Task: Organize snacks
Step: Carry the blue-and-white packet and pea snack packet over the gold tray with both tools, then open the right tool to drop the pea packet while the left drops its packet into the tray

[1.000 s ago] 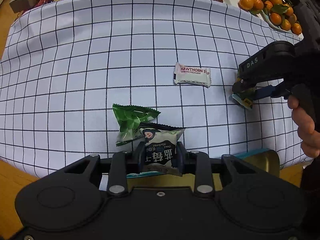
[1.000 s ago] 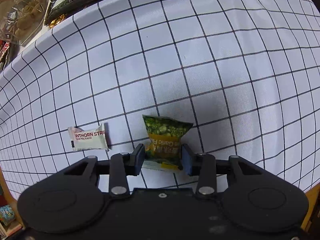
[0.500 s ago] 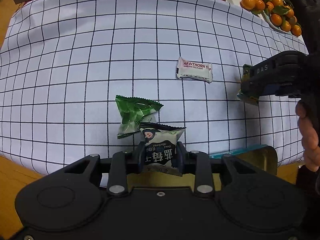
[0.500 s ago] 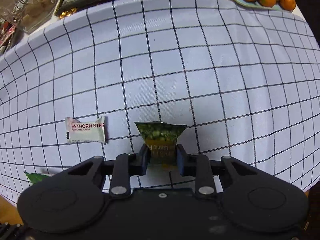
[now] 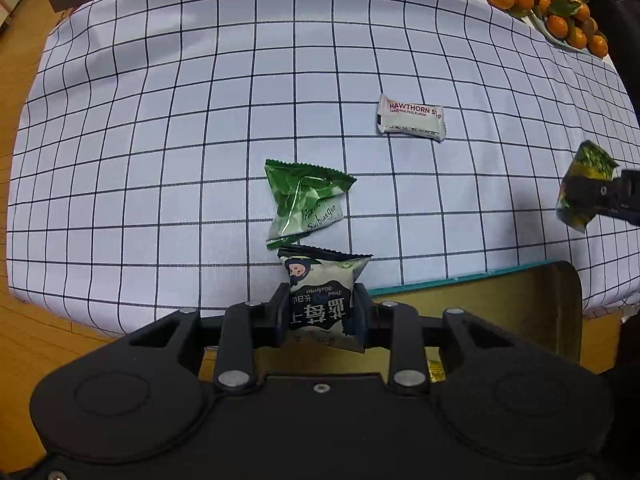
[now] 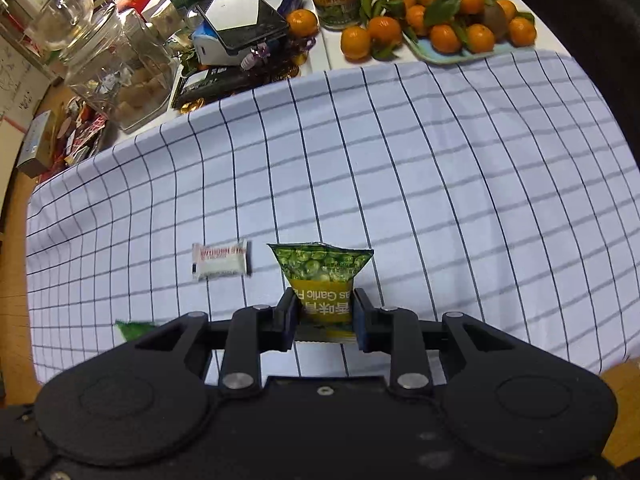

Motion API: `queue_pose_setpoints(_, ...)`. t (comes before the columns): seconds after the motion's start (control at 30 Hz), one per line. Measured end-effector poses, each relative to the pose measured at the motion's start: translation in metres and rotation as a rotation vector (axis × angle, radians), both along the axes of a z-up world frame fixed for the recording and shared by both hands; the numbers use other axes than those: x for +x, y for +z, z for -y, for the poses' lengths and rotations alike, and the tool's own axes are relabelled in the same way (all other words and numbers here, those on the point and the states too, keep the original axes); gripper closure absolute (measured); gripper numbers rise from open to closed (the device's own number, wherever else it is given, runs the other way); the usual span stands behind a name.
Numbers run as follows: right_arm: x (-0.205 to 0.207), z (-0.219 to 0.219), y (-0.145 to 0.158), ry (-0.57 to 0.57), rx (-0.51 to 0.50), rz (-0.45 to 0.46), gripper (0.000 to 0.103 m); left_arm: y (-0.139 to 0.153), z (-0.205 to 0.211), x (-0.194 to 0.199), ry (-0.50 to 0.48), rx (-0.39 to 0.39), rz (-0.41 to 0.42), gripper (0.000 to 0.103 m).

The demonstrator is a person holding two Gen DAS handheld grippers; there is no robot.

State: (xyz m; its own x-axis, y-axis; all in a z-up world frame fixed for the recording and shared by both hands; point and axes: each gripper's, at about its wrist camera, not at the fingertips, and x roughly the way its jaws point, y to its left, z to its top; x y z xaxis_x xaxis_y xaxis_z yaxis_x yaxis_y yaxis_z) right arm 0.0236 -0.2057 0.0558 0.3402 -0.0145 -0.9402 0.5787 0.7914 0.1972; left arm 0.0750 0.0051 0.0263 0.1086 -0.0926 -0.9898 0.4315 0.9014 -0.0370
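Left wrist view showed my left gripper (image 5: 320,316) clamped on a white-and-black snack packet (image 5: 320,300), its pads pressing both sides while the packet's top stuck out ahead of the fingers. Just beyond that packet lay a green snack pouch (image 5: 306,200) on the checked tablecloth (image 5: 160,140), nearly touching it. Farther ahead and to the right sat a white hawthorn strip wrapper (image 5: 410,118), flat on the cloth and well apart from the pouch. A gold tin (image 5: 500,308) with a teal edge lay under and to the right of my fingers, at the cloth's near edge. At the far right I saw my right gripper (image 5: 608,196) carrying a green-and-yellow pea packet (image 5: 588,184) clear of the cloth.

From the right wrist view, that gripper (image 6: 324,316) squeezed the pea packet (image 6: 322,276) by its lower half, upright between the pads. Left of it lay the hawthorn wrapper (image 6: 220,260), blurred. Beyond the cloth stood a plate of oranges (image 6: 460,32) and a glass jar (image 6: 116,76).
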Motion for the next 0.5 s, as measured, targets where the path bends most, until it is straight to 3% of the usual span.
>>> queue_pose_setpoints(0.5, -0.096, -0.056, -0.025, 0.091, -0.029, 0.029, 0.074, -0.015, -0.03, -0.052, 0.01, -0.025, -0.019, 0.063)
